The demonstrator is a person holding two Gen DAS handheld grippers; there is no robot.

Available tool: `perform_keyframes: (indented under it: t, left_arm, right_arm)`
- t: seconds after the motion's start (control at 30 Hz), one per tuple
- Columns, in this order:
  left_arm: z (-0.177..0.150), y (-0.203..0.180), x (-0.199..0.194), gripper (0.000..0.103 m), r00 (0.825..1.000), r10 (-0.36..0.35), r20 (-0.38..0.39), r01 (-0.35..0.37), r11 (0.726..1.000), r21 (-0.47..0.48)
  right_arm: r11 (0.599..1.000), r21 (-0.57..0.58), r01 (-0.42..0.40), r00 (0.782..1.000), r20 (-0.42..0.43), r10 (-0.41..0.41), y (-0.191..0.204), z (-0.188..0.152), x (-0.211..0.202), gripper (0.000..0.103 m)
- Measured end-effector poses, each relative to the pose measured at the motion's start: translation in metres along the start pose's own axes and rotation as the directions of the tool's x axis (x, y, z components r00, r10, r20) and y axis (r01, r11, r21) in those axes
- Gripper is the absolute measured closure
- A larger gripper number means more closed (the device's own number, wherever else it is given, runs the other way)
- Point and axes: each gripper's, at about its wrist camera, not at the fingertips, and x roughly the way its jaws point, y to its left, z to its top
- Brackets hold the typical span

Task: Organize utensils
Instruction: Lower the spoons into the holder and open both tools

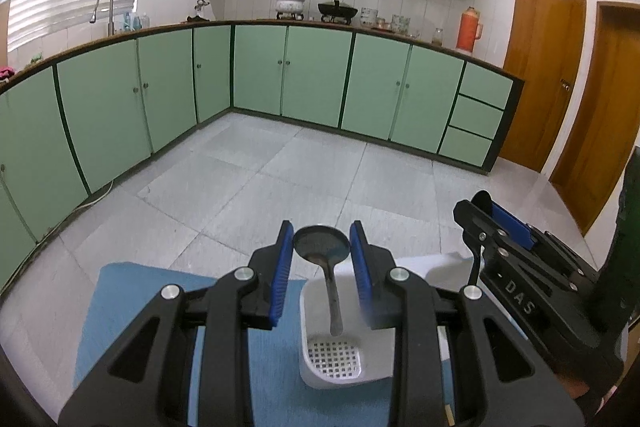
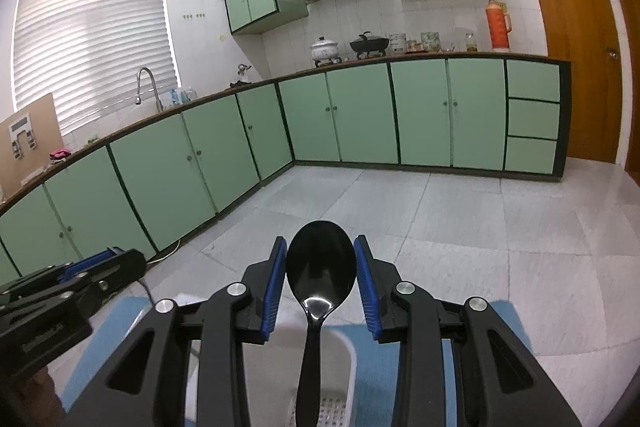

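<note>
In the left wrist view my left gripper (image 1: 321, 247) holds a metal spoon (image 1: 323, 251) by its bowl, handle hanging down into a white utensil holder (image 1: 340, 359) with a perforated bottom. The holder stands on a blue mat (image 1: 132, 307). In the right wrist view my right gripper (image 2: 321, 263) is shut on the bowl of a black plastic spoon (image 2: 320, 271), whose handle reaches down into the same white holder (image 2: 344, 359). The right gripper (image 1: 516, 231) also shows at the right of the left wrist view, and the left gripper (image 2: 104, 263) at the left of the right wrist view.
The mat (image 2: 400, 367) lies on a table edge above a grey tiled floor (image 1: 300, 179). Green cabinets (image 1: 312, 75) line the far walls, with pots and an orange thermos (image 1: 469, 29) on the counter. Wooden doors (image 1: 540, 59) stand at the right.
</note>
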Motion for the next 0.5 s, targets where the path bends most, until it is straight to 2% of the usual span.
perform_keyframes:
  t: [0.07,0.13,0.2,0.27,0.4,0.5]
  left_arm:
    - [-0.004,0.002,0.001,0.074,1.0,0.0,-0.011,0.0,1.0,-0.007]
    - [-0.007,0.002,-0.001,0.065,1.0,0.001,-0.009,-0.001,1.0,-0.01]
    - [-0.01,0.002,-0.006,0.063,1.0,0.001,-0.004,-0.001,1.0,-0.014]
    - [-0.012,0.002,-0.01,0.062,1.0,-0.001,-0.003,0.001,1.0,-0.018]
    - [-0.02,0.005,-0.03,0.051,1.0,-0.006,0.027,0.006,1.0,-0.025]
    - [-0.029,0.006,-0.052,0.042,0.998,0.001,0.057,0.0,1.0,-0.013]
  right_arm:
    - [1.0,0.001,-0.009,1.0,-0.01,0.009,0.0,-0.004,-0.002,0.068]
    - [1.0,-0.002,-0.009,1.0,-0.013,0.009,0.0,-0.008,-0.006,0.065]
    - [1.0,-0.003,-0.012,1.0,-0.014,0.012,0.0,-0.012,-0.012,0.064]
    - [1.0,0.001,-0.014,1.0,-0.01,0.014,-0.001,-0.015,-0.02,0.057]
    - [1.0,0.009,-0.011,1.0,0.014,0.011,-0.002,-0.018,-0.045,0.052]
    - [1.0,0.009,-0.009,1.0,0.03,0.009,-0.001,-0.022,-0.067,0.042]
